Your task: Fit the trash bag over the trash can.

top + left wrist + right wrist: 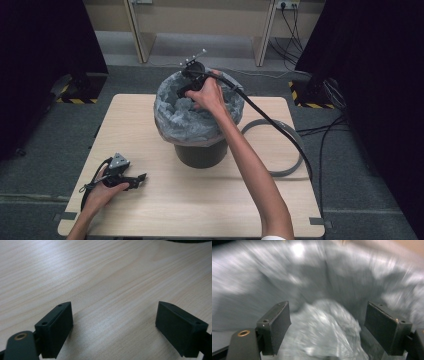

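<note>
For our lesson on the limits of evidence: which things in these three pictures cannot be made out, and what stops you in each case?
- Inside of the bin: high view, hidden by the crumpled bag and the person's right hand.
- Bag folds: right gripper view, smeared by motion blur between the open right hand-held gripper.
- Grey ring: high view, partly covered by the forearm and cable.
- Dark thing at the top edge: left gripper view, cut off.

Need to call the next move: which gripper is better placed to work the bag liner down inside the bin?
Right. The right gripper is over the bin, jaws open and pointing into the grey bag liner. The left gripper sits low on the table, jaws open over bare wood, well short of the bin.
</note>
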